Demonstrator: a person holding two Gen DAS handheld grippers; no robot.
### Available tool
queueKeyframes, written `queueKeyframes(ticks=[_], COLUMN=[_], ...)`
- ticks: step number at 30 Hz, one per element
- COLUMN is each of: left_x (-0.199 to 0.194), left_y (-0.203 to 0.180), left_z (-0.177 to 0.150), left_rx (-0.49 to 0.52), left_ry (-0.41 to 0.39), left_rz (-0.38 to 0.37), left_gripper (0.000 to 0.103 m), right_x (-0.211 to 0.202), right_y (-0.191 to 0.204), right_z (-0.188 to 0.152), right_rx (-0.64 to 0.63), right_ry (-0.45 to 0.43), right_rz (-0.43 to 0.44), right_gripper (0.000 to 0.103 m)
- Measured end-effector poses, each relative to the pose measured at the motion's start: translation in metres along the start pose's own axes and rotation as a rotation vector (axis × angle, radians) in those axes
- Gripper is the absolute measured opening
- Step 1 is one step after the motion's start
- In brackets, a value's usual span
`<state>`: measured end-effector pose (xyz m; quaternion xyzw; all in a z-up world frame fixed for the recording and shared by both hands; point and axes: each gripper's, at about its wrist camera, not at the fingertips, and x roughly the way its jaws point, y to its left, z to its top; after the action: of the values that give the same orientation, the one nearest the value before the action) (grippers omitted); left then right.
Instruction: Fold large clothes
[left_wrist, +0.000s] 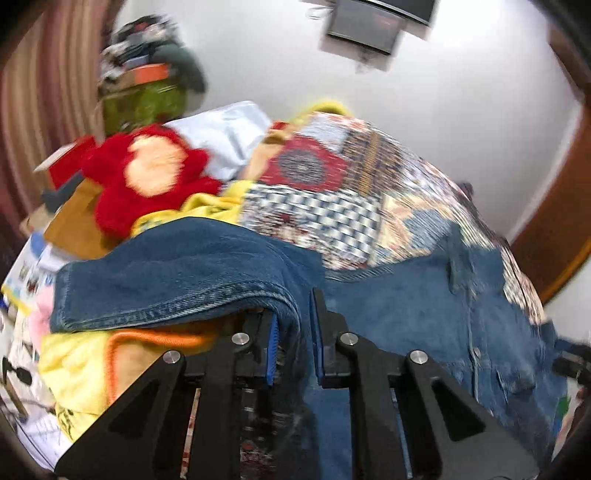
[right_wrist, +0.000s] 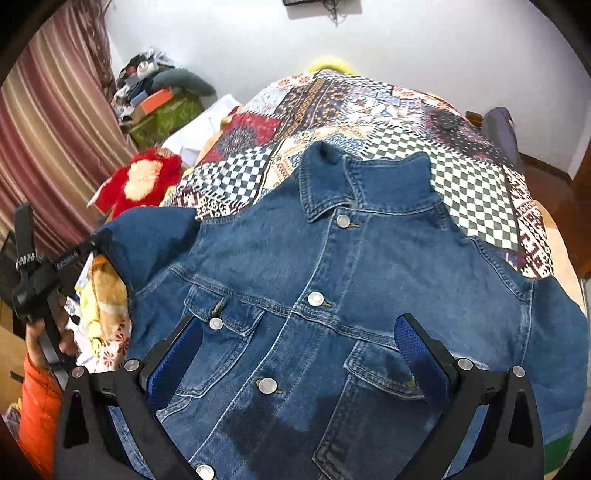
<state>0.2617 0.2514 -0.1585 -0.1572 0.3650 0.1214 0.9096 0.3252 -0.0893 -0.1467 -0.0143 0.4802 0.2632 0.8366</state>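
**Left claw pinches sleeve, right claw open over jacket front**

Left claw (left_wrist: 293, 325): jaws nearly together, blue pads clamped on a fold of denim – the jacket sleeve (left_wrist: 173, 273). Sleeve drapes over the claw's left finger & hangs off to the left w/ its stitched hem edge showing. In the right wrist view the same claw (right_wrist: 96, 240) sits at the far left, gripping the sleeve end (right_wrist: 147, 243), which is lifted off the bed; a hand (right_wrist: 44, 332) w/ an orange cuff (right_wrist: 37, 406) holds its handle.

Right claw (right_wrist: 299, 347): jaws wide apart, nothing between the pads. It hangs above the jacket (right_wrist: 332, 277) chest, left finger near one breast pocket, right finger near the other; contact w/ cloth can't be told.

Jacket: blue denim, lying front-up & buttoned on the bed, collar toward the far wall, metal buttons down the middle. A darker patch shows low on the front.

Under it: patchwork quilt (right_wrist: 461, 177) w/ checker & red squares, covering the bed. Left of the bed: red plush toy (right_wrist: 144, 181), yellow cloth (left_wrist: 74, 369) w/ orange trim, a pile of clutter (right_wrist: 155, 92) in the corner, striped curtain (right_wrist: 48, 129). White wall behind. Left wrist view is motion-blurred
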Motion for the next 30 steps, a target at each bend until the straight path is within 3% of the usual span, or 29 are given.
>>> queueKeyframes(ticks=[3,5,9,14,16,17,18,20,27,30], left_x=[0.01,0.023,0.067,0.085,0.077,0.073,0.066,0.05,0.039,0.045], left_y=[-0.025,-0.039,-0.034,-0.015,-0.007,-0.005,0.002,0.015,0.079,0.094], left_z=[-0.012,-0.022,-0.046,-0.063,-0.06,-0.059,-0.055,-0.05,-0.014,-0.005], left_rx=[0.051,0.079,-0.025,-0.097,-0.125,-0.135,-0.146,-0.176,-0.344,-0.361], left_ry=[0.044,0.084,0.247,0.331,0.338,0.335,0.322,0.265,0.188,0.17], left_rz=[-0.061,-0.06,-0.11,-0.135,-0.171,-0.18,-0.18,-0.172,-0.169,-0.115], left_gripper=[0.014,0.014,0.014,0.015,0.02,0.029,0.047,0.062,0.062,0.058], right_x=[-0.006,-0.01,-0.017,-0.029,-0.031,-0.031,-0.03,-0.028,-0.022,-0.021], right_y=[-0.005,-0.009,-0.016,-0.025,-0.028,-0.029,-0.031,-0.033,-0.021,-0.017], right_z=[-0.003,-0.005,-0.009,-0.014,-0.014,-0.014,-0.014,-0.014,-0.014,-0.014], right_rx=[0.019,0.026,0.036,0.042,0.045,0.05,0.055,0.066,0.047,0.025], right_ry=[-0.007,-0.009,-0.019,-0.035,-0.036,-0.034,-0.031,-0.028,-0.022,-0.025], right_rz=[0.01,0.011,0.011,-0.006,-0.014,-0.019,-0.02,-0.016,-0.004,-0.016], right_gripper=[0.103,0.103,0.103,0.103,0.103,0.103,0.103,0.103,0.103,0.103])
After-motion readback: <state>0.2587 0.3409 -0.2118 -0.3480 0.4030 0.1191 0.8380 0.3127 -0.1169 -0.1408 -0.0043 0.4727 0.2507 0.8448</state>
